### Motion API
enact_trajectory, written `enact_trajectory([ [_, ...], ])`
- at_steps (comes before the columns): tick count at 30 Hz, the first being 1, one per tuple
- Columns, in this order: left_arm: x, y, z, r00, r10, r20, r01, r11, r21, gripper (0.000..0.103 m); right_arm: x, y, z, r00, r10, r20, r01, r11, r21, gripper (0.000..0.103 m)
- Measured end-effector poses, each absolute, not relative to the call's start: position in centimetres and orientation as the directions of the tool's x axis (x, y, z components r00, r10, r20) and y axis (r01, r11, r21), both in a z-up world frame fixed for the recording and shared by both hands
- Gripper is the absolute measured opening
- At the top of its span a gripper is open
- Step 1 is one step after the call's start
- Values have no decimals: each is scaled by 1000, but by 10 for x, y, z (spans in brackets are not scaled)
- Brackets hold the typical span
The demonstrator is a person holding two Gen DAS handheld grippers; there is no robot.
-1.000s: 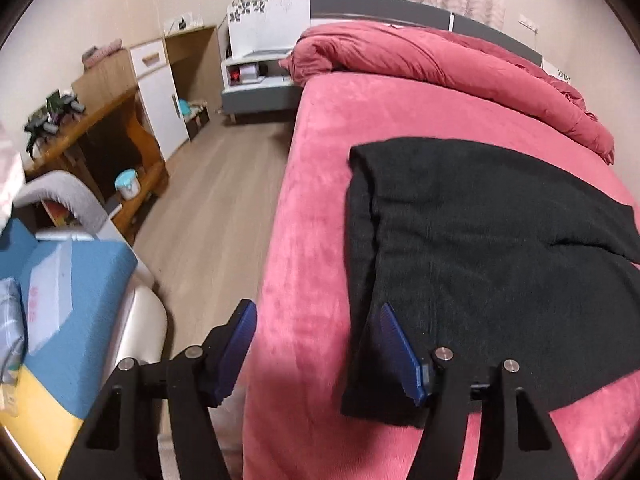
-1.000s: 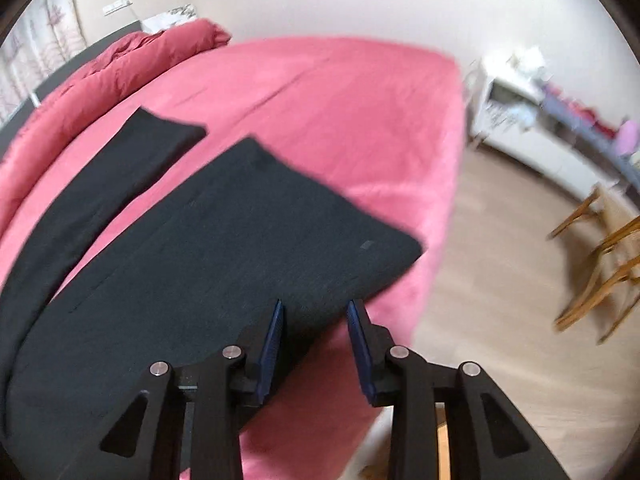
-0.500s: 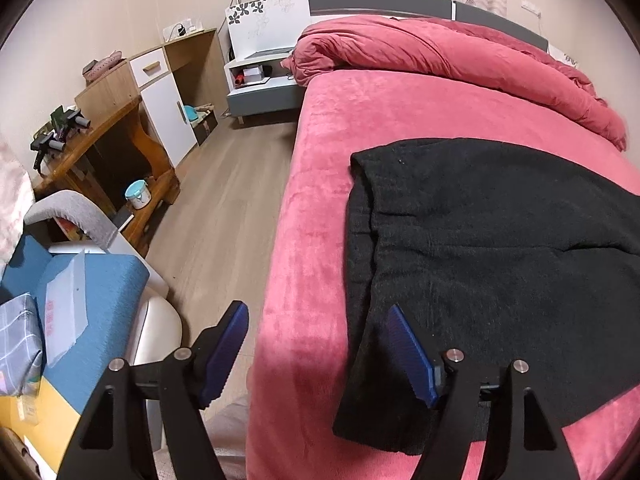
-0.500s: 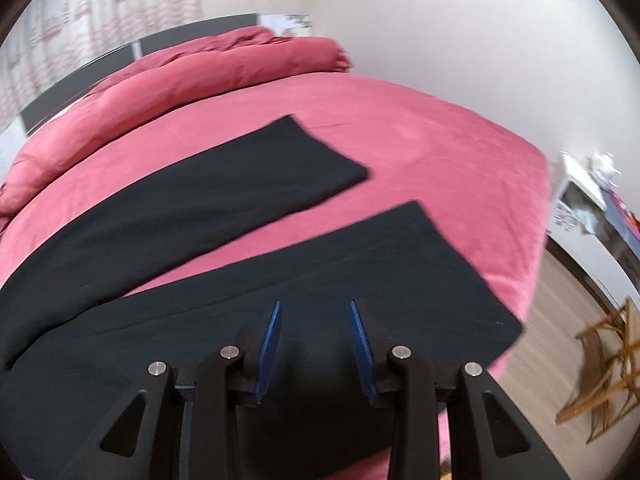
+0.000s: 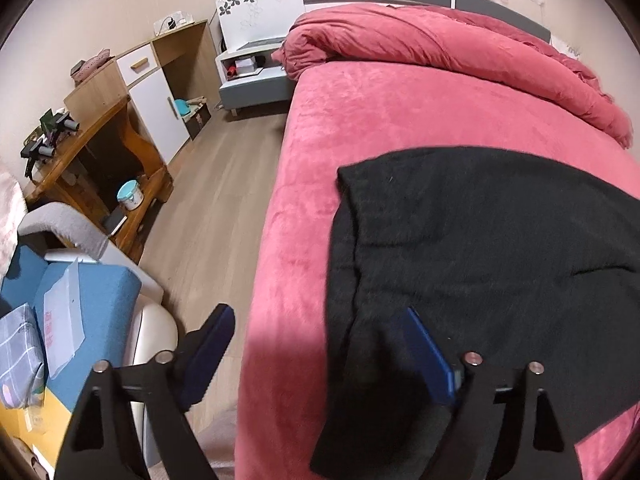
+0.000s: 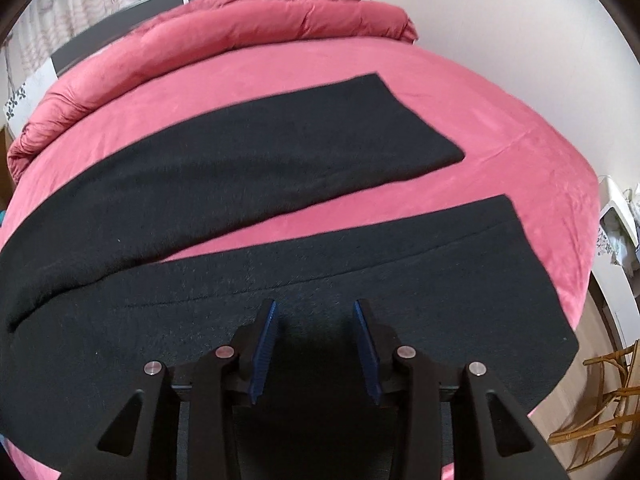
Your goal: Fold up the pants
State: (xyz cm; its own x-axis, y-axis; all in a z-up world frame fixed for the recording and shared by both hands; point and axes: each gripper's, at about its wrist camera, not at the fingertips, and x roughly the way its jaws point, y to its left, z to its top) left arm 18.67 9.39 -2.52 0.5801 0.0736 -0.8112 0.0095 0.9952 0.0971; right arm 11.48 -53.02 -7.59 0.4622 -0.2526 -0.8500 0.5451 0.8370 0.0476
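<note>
Partly cut off: pants point(image 6: 280, 152) waistband, behind right hand-held gripper point(image 6: 316, 344).

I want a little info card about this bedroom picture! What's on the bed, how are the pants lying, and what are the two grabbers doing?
surface: bed with a pink cover
bedding: pink duvet bunched along the headboard end
clothing: black pants, spread flat, two legs apart in a V
fold state: not folded yet
left gripper: open wide, at the waistband corner by the bed's edge, holding nothing
right gripper: open, over the nearer leg, holding nothing
beside bed: wooden desk, blue chair
</note>
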Motion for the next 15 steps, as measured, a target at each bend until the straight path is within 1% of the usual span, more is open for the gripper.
enact_trajectory([
  [4, 203, 74, -17, 597, 50, -801, 72, 991, 115, 87, 133, -536, -88, 379, -279, -882, 567, 823, -16, 39],
  [8, 218, 51, -15, 592, 1, -806, 149, 982, 111, 87, 143, -533, -89, 385, -274, -881, 533, 845, -30, 39],
  [10, 228, 41, -16, 570, -41, -820, 197, 976, 88, 87, 148, -535, -87, 415, -254, -874, 528, 849, 5, 39],
  [12, 243, 32, -18, 537, -110, -836, 241, 970, 27, 87, 153, -541, -85, 446, -232, -865, 528, 848, 45, 39],
  [14, 258, 25, -20, 502, -180, -846, 271, 961, -44, 88, 158, -550, -80, 448, -243, -861, 541, 840, 45, 39],
  [15, 265, 22, -22, 486, -196, -852, 275, 959, -64, 88, 163, -557, -77, 447, -247, -860, 548, 835, 45, 39],
])
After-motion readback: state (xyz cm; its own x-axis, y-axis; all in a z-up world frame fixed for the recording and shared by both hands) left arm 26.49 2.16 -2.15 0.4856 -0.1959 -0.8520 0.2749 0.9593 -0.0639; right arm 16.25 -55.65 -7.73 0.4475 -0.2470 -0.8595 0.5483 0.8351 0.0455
